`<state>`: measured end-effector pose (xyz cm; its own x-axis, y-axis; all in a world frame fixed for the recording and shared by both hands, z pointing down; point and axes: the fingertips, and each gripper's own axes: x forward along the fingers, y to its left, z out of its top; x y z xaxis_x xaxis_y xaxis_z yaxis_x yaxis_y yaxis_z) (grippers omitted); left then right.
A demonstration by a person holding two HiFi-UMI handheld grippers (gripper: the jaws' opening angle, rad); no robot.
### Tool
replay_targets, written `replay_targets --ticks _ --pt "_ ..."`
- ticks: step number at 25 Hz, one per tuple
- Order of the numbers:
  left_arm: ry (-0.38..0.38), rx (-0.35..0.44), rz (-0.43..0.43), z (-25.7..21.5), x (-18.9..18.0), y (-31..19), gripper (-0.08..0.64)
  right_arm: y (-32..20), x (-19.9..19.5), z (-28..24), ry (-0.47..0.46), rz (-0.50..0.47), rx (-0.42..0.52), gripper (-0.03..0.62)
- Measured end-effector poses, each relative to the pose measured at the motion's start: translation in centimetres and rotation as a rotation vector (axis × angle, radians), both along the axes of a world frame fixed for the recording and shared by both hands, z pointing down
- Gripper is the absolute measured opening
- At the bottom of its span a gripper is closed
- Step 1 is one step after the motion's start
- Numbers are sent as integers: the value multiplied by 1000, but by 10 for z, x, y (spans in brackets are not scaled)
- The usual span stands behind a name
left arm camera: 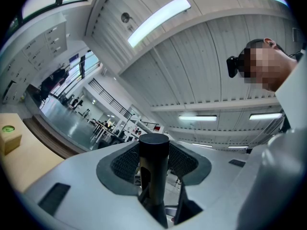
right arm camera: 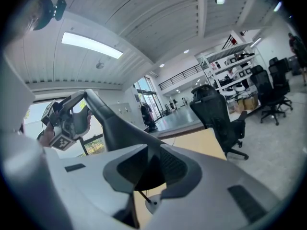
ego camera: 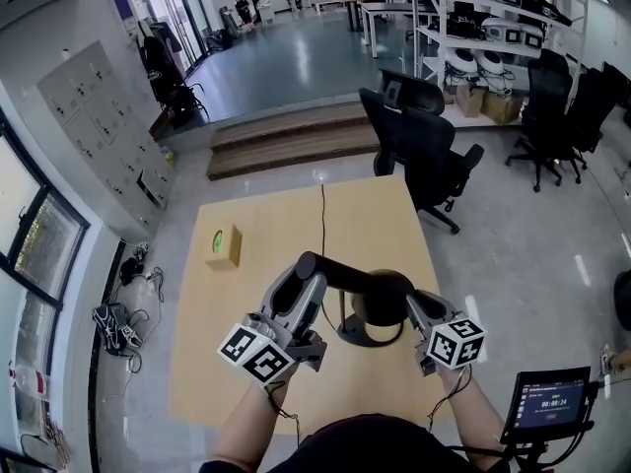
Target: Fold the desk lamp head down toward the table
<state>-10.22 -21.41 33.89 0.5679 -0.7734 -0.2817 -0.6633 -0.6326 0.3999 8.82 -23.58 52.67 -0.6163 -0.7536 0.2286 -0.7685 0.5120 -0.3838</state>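
1 lamp (ego camera: 380, 299), 1 box (ego camera: 223, 246) (yellow), 2 tools (ego camera: 308, 274) (ego camera: 414, 305).

The left gripper (ego camera: 306, 269) and the right gripper (ego camera: 412, 304) share one build: a smooth light-grey plastic shell, black ribbed pads (left arm camera: 125, 163) lining the jaws, and a white cube with black square markers (ego camera: 256, 353) at the rear. Below that cube, a thin black cable (ego camera: 279, 402) trails toward the person's dark top (ego camera: 365, 446).

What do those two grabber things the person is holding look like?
Both are light grey and chunky. The left gripper and the right gripper each carry a cube covered in black-and-white square markers. Their fingers are wide and smooth, lined with dark, bumpy pads. A thin dark cable hangs by the wrist. The person's top looks dark.
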Motion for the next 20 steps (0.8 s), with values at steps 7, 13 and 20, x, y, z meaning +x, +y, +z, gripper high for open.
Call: replay_targets --ticks 7,13,20 --pt "-2 -13 -9 12 -3 2 175 3 5 3 24 -2 3 80" --pt "-7 -60 -13 32 -5 9 175 10 18 -5 27 12 16 80" --pt "-10 -179 29 83 9 32 175 32 21 -25 10 -7 62 80"
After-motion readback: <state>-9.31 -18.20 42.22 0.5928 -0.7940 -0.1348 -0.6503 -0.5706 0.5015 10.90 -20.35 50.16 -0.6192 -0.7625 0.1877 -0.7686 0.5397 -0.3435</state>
